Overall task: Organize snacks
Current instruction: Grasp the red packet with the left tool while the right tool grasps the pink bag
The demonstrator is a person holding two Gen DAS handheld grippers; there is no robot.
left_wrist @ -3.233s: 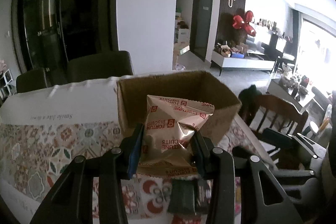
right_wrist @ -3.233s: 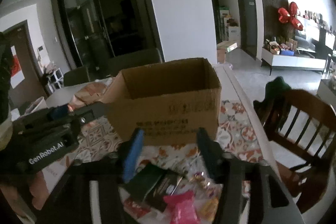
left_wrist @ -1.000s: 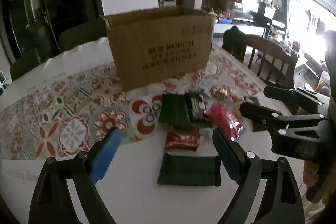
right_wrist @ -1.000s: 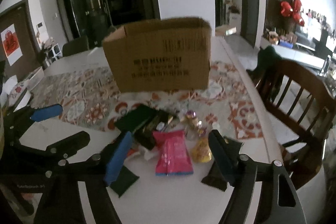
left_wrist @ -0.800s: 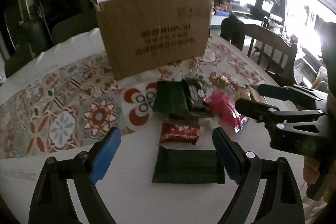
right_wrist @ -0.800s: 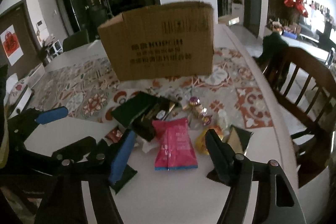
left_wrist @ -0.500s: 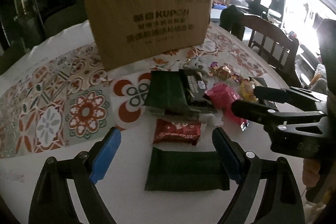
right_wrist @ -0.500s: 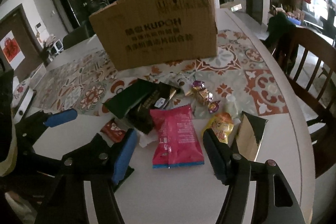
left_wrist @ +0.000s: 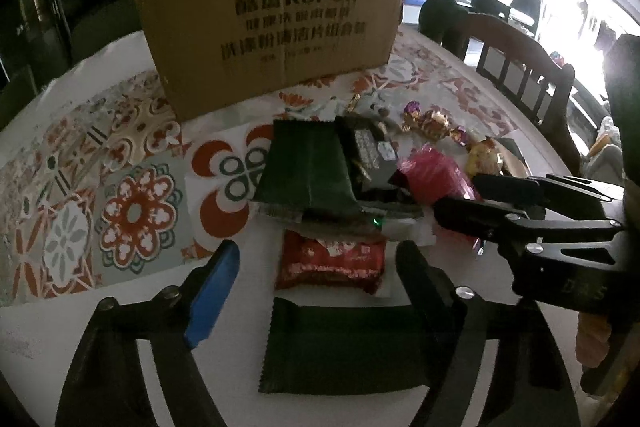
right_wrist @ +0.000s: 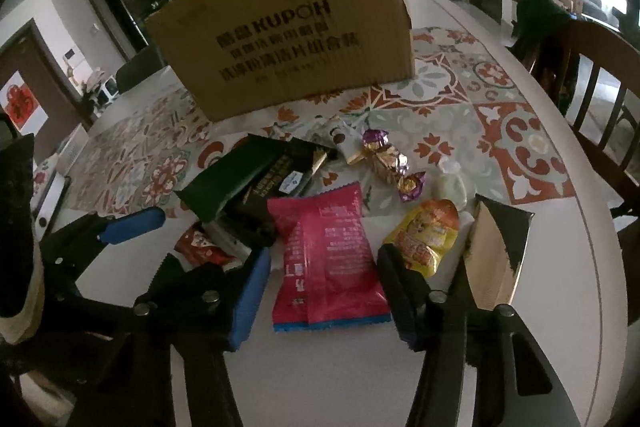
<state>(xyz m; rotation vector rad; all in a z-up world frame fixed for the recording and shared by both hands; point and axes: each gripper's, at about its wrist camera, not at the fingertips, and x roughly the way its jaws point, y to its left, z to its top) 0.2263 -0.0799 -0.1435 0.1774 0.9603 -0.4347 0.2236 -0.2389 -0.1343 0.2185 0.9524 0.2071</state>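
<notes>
Snacks lie loose on a white table in front of a brown cardboard box (left_wrist: 272,15) (right_wrist: 296,27). My left gripper (left_wrist: 318,255) hangs low over a red packet (left_wrist: 330,261) and a dark green packet (left_wrist: 340,347); its jaws are closing, both packets lie between the fingers, and the pads touch neither. My right gripper (right_wrist: 323,255) straddles a pink packet (right_wrist: 328,255); its jaws are closing too, with the pads close beside the packet's edges. The right gripper (left_wrist: 460,203) also shows in the left wrist view, and the left gripper (right_wrist: 168,239) in the right wrist view.
Behind the grippers lie another dark green packet (right_wrist: 228,183), a black packet (right_wrist: 276,183), gold-and-purple candies (right_wrist: 388,159), a yellow packet (right_wrist: 424,239) and a black-gold packet (right_wrist: 496,255). A patterned runner (left_wrist: 132,211) covers the table. A wooden chair (right_wrist: 600,87) stands past the right edge.
The left gripper's biscuit packet, held at the box earlier, is gone. Both grippers have sunk towards the snacks, tipped further down, and their jaws have narrowed, the right more.
</notes>
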